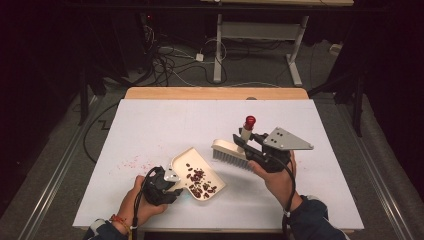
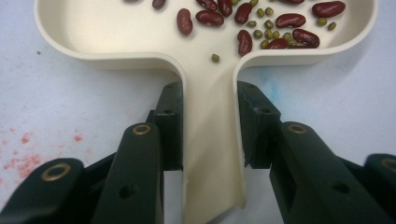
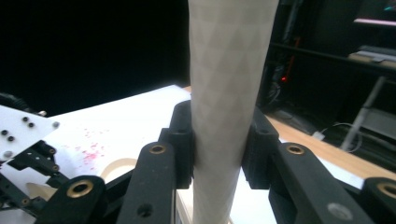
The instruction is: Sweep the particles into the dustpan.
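The sweeping looks all but finished: the beans (image 1: 199,181) lie gathered in the one cream dustpan (image 1: 186,159) near the front of the white tabletop (image 1: 165,120), with only a faint red smudge (image 1: 131,161) at its left. The left tongs (image 2: 208,128) are clamped on the dustpan's handle. About a dozen red beans and more small green ones show close up. To the right, the right tongs (image 3: 218,140) grip the single brush (image 1: 231,151) by its handle, bristles just beside the pan.
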Available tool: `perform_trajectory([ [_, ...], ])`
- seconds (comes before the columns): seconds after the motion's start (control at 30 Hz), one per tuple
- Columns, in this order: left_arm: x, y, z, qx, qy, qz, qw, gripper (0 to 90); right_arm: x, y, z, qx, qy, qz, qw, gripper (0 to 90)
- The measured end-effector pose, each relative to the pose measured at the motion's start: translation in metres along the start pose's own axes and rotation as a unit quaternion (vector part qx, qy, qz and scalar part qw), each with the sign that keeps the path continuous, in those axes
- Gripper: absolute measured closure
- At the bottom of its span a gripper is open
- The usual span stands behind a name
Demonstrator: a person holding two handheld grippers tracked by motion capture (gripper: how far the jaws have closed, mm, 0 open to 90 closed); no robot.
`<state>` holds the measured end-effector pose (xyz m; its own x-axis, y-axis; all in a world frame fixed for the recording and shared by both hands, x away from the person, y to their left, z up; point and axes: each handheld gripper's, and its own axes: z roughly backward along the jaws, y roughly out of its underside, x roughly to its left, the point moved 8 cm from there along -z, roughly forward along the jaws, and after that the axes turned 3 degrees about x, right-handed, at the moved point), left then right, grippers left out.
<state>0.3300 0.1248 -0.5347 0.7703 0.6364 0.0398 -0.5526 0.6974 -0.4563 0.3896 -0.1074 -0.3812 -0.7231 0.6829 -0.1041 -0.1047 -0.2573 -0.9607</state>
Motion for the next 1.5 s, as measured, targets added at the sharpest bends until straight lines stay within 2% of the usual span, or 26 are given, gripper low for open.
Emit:
perform_trajectory([
  [0.17, 0.002, 0.002, -0.001, -0.004, 0.001, 0.008, 1.0, 64.3, -0.013, 0.003, 0.016, 0.005, 0.012, 0.006, 0.9999, 69.7],
  [0.3, 0.006, 0.003, -0.001, -0.011, -0.007, 0.01, 0.9999, 64.3, -0.024, 0.008, 0.027, 0.007, 0.024, 0.003, 0.9997, 69.8],
  [0.4, 0.007, 0.004, 0.0, -0.016, -0.016, 0.007, 0.9997, 64.3, -0.029, 0.012, 0.034, 0.014, 0.023, 0.006, 0.9996, 69.8],
  [0.53, 0.01, 0.006, 0.001, -0.022, -0.021, 0.013, 0.9994, 64.3, -0.036, 0.015, 0.046, 0.016, 0.023, -0.005, 0.9996, 69.7],
  [0.77, 0.015, 0.007, 0.001, -0.028, -0.021, 0.026, 0.999, 64.4, -0.038, 0.016, 0.069, 0.028, 0.004, -0.003, 0.9996, 69.7],
  [1.0, 0.021, 0.008, 0.004, -0.035, -0.026, 0.037, 0.9983, 64.4, -0.037, 0.021, 0.083, 0.041, -0.013, -0.001, 0.9991, 69.7],
  [1.5, 0.034, 0.017, 0.008, -0.039, -0.033, 0.066, 0.9965, 64.4, -0.04, 0.037, 0.095, 0.085, -0.039, -0.001, 0.9956, 69.7],
])
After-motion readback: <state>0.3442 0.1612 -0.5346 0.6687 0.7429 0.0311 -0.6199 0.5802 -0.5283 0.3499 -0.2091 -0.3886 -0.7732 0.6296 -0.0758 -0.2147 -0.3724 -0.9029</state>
